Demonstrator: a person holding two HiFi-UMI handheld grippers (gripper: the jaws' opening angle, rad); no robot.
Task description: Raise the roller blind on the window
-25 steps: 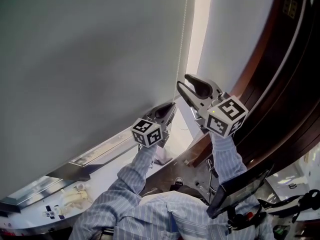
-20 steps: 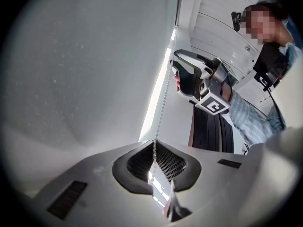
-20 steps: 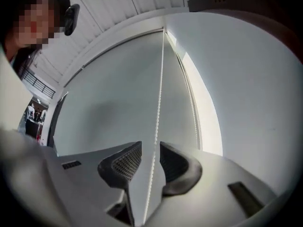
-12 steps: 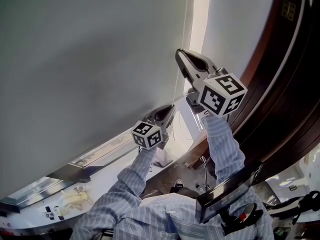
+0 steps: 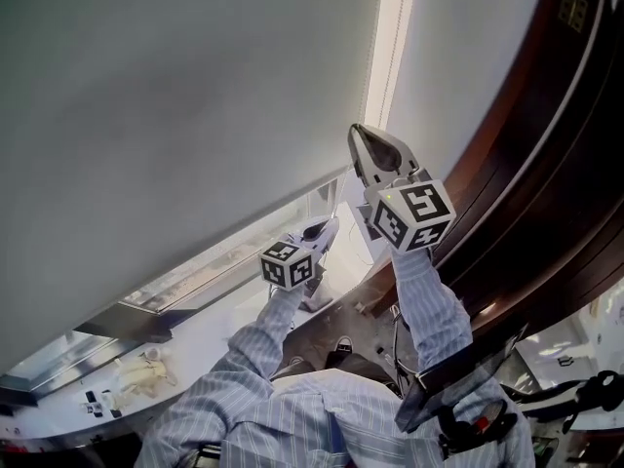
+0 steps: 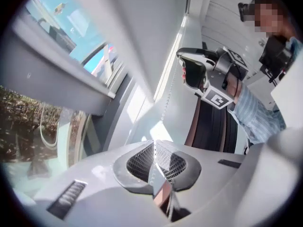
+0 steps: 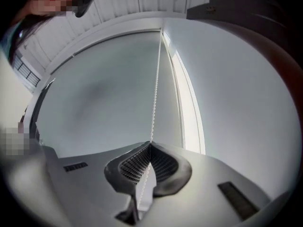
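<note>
The grey roller blind point(image 5: 175, 115) covers most of the window, and a strip of glass point(image 5: 244, 252) shows below its bottom edge. Its white bead chain point(image 7: 155, 84) hangs down beside the bright gap and runs into my right gripper point(image 7: 150, 144), which is shut on it. In the head view the right gripper point(image 5: 359, 136) points up at the blind's right edge. Lower down, my left gripper point(image 5: 325, 228) is shut on the same bead chain point(image 6: 166, 103), which enters between its pads point(image 6: 142, 162). In the left gripper view the right gripper point(image 6: 189, 72) shows above.
A white window sill point(image 5: 195, 330) runs below the blind, with small objects point(image 5: 136, 378) at its left end. Dark curved wood panelling point(image 5: 546, 164) stands close on the right. A white wall point(image 5: 468, 47) lies between it and the bright gap point(image 5: 395, 27).
The right gripper's jaws went from open to shut on the chain, higher up. The left gripper has pulled down with the chain. More glass shows under the blind's bottom edge.
</note>
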